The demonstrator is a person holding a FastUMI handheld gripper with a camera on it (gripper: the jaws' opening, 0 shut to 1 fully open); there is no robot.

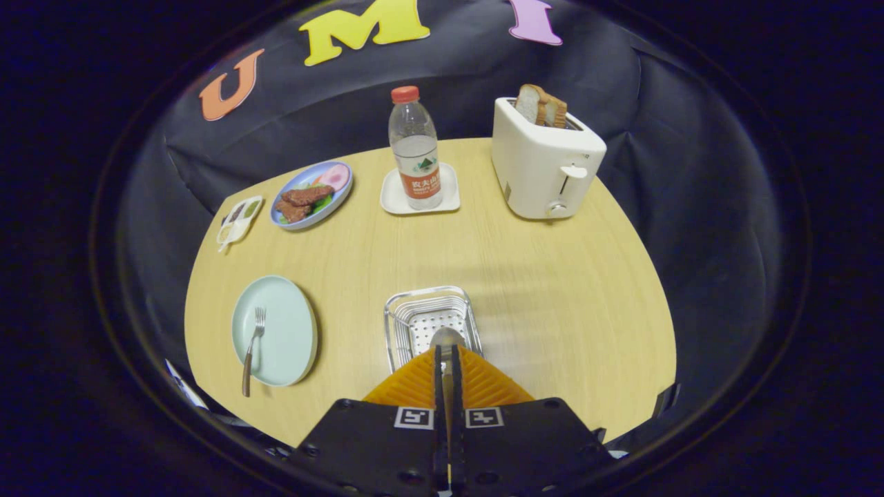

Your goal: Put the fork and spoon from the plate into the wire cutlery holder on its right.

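My gripper [447,353] is shut on the spoon [447,338], whose metal bowl sticks out just past the fingertips. The spoon bowl hangs over the wire cutlery holder [400,310], a shiny rectangular basket with a perforated floor just ahead of the fingers. To the left of the holder lies a pale green plate [290,331]. The fork [252,348] rests on that plate with its tines pointing away from me and its brown handle reaching past the plate's near rim.
At the back stand a white toaster [545,169] with bread slices, a water bottle [416,148] on a white square coaster, a blue plate of food [311,195] and a small white sauce dish [238,219]. Bare wooden table [552,297] lies right of the holder.
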